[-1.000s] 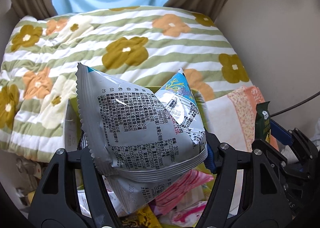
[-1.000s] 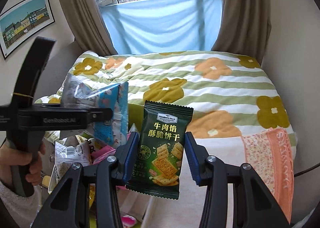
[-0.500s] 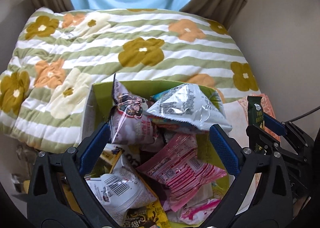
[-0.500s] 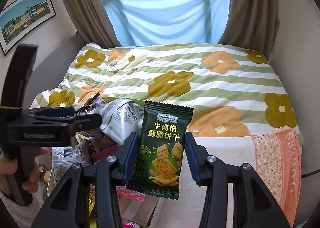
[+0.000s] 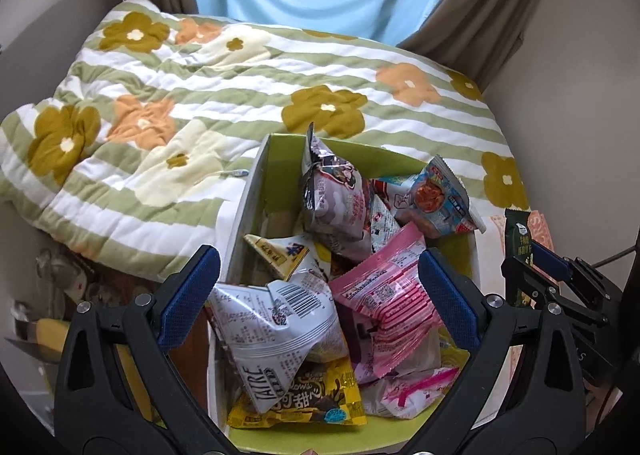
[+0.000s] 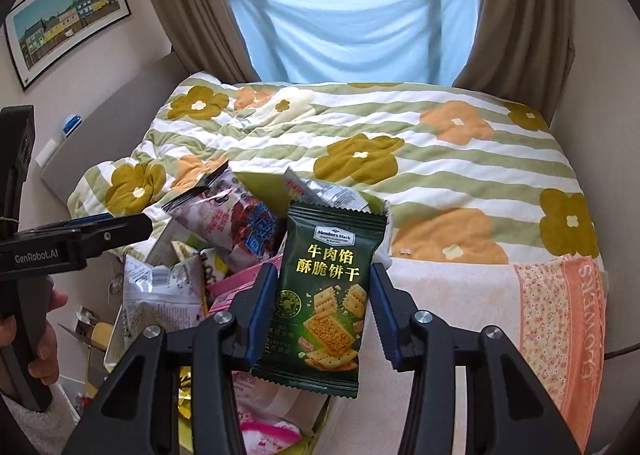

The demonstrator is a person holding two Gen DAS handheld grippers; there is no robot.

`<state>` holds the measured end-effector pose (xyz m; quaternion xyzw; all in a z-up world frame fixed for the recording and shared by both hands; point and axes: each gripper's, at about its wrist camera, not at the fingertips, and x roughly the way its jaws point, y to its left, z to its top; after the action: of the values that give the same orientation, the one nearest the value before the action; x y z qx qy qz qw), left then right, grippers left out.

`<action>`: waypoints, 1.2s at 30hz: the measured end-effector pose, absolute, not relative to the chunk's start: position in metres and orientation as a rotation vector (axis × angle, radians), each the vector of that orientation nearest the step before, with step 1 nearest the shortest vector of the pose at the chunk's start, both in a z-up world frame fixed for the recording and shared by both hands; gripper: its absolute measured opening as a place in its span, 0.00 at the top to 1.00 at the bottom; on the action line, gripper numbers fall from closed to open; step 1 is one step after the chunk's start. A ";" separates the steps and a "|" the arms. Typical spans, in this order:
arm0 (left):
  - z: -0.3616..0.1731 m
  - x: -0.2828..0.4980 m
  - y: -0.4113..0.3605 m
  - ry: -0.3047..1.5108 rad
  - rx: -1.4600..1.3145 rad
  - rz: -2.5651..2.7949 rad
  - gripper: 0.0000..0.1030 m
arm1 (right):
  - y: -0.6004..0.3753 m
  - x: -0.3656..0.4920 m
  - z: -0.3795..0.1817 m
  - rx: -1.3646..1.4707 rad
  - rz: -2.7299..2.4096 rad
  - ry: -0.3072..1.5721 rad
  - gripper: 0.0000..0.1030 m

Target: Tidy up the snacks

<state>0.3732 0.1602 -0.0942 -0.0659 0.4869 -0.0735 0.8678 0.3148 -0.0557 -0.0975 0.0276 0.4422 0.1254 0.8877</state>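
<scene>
A green cardboard box (image 5: 276, 171) full of snack packets sits at the edge of the bed. My left gripper (image 5: 316, 267) hangs open above it, nothing between its blue pads. Under it lie a silver barcode packet (image 5: 276, 327), a pink packet (image 5: 384, 295) and a blue-and-silver packet (image 5: 440, 199) at the far right of the box. My right gripper (image 6: 324, 275) is shut on a dark green cracker packet (image 6: 324, 295), held upright to the right of the box. That packet (image 5: 520, 231) and the left gripper (image 6: 100, 231), held in a person's hand, each show in the other view.
A green-striped flowered quilt (image 6: 400, 127) covers the bed behind the box. A pink floral towel (image 6: 560, 315) lies to the right, by the wall. Brown curtains (image 6: 516, 15) and a blue sheet hang at the back. Clutter lies on the floor left of the box (image 5: 48, 331).
My left gripper opened and let go of the blue-and-silver packet, which now lies in the box. It then drew back toward the box's near left. The right gripper still grips the green packet.
</scene>
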 end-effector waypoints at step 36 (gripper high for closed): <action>0.025 0.108 0.083 0.528 -0.010 -0.120 0.00 | -0.128 0.109 0.012 -0.018 0.071 0.581 0.01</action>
<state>0.1078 0.0827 0.0254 -0.0048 0.2608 -0.0595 0.9635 0.1089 -0.1285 0.0121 -0.0088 0.2862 0.0348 0.9575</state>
